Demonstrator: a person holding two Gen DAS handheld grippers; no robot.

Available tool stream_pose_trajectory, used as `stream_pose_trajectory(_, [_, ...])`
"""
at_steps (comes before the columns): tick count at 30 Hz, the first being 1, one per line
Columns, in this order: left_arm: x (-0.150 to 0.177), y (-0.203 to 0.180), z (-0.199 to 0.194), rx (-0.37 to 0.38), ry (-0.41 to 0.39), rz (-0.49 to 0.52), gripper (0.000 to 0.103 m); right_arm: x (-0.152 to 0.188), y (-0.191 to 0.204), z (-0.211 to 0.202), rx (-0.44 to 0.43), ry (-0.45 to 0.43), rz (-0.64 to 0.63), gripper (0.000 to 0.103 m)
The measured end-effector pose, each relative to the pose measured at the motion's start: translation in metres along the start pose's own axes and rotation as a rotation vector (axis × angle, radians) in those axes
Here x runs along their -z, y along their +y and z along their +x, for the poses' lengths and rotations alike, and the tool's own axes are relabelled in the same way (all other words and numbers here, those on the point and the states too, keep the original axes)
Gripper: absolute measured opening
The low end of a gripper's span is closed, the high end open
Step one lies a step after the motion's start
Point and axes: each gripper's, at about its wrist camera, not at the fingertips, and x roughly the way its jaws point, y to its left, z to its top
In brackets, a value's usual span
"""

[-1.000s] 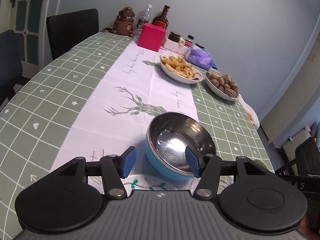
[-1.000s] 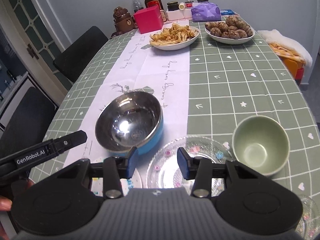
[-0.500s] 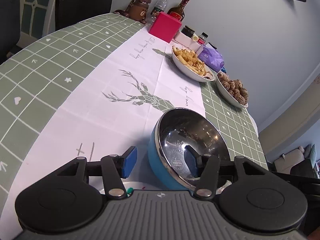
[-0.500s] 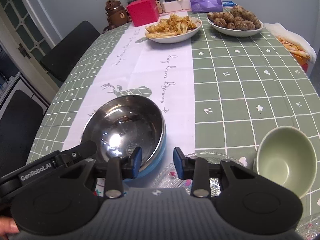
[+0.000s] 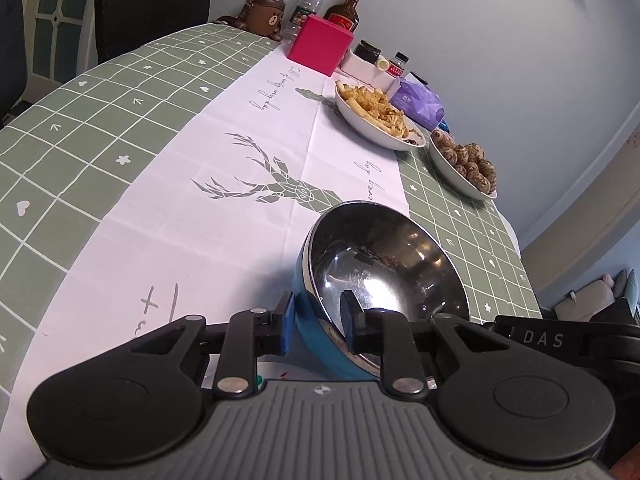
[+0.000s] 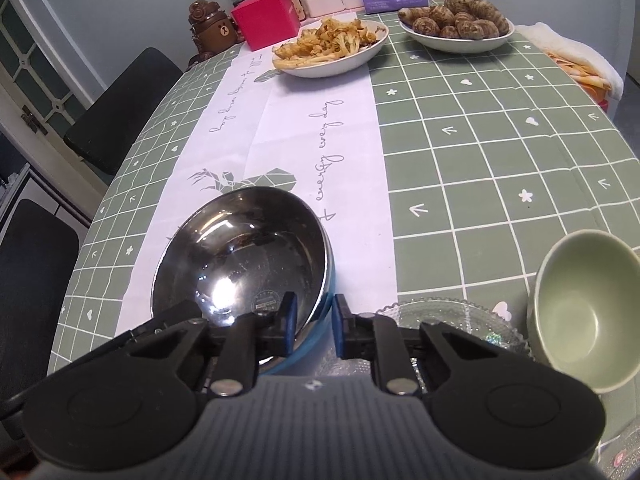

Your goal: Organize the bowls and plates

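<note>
A steel bowl with a blue outside (image 5: 384,264) (image 6: 240,248) stands on the white runner and looks slightly tilted. My left gripper (image 5: 318,322) is closing on its near rim, one pad against the blue wall and the other finger inside. My right gripper (image 6: 314,324) is closing on the rim from the other side, with the wall between its blue pads. A clear glass plate (image 6: 448,316) lies just right of the steel bowl. An empty green bowl (image 6: 588,304) stands further right. The right gripper's black body (image 5: 560,340) shows at the edge of the left wrist view.
At the far end stand a dish of fried food (image 6: 328,46), a dish of brown tubers (image 6: 456,24), a pink box (image 6: 266,20), bottles and jars. Dark chairs (image 6: 120,108) line the table's left side. A patterned white plate (image 5: 272,372) peeks out under my left gripper.
Both grippers have come down and in toward the steel bowl. Their jaws have narrowed from wide apart to closing around its rim, one on each side.
</note>
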Motion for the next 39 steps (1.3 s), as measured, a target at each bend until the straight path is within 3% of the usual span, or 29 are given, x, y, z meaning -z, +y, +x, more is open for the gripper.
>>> stream_pose_trajectory(17, [0.008, -0.062, -0.087, -0.058, -0.061, 0.068, 0.019, 0.014, -0.006, -0.1, -0.053, -0.065, 0.024, 0.012])
stream_pose_trajectory(29, [0.052, -0.083, -0.154, -0.052, -0.07, 0.079, 0.019, 0.072, -0.013, -0.176, -0.083, -0.144, 0.032, 0.012])
stream_pose_trajectory(39, [0.104, -0.062, -0.21, -0.053, -0.111, 0.069, 0.019, 0.142, -0.005, -0.204, -0.141, -0.115, -0.011, 0.012])
